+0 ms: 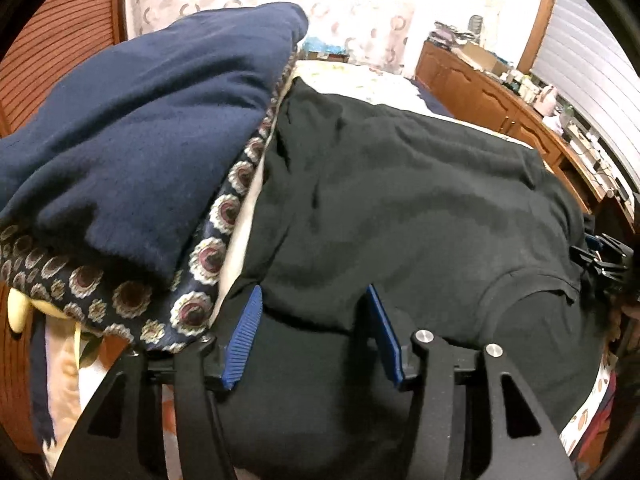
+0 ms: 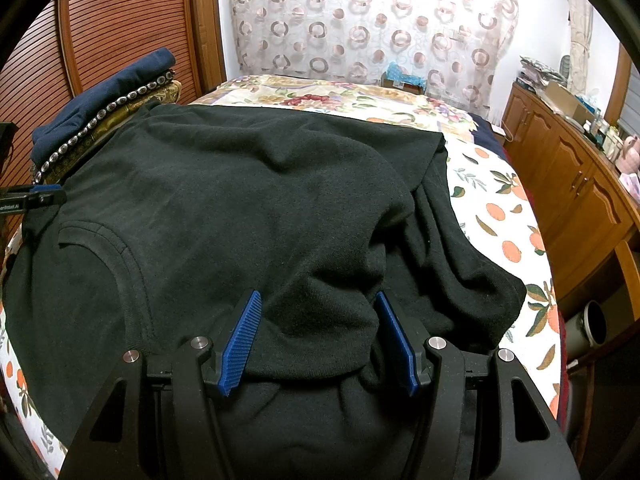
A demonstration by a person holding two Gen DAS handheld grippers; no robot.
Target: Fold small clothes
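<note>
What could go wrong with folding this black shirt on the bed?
The black shirt is bunched and wrinkled on its right side, so a fold might lock in creases. Its left edge lies right beside the navy pile, so lifting there could drag that pile. The left gripper and right gripper both have cloth between open jaws and might pinch several layers.

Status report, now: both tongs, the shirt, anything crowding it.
Left tongs open over the black shirt, near the collar. Right tongs open, shirt fabric bunched between them. Folded stack sits beside the shirt's edge.
</note>
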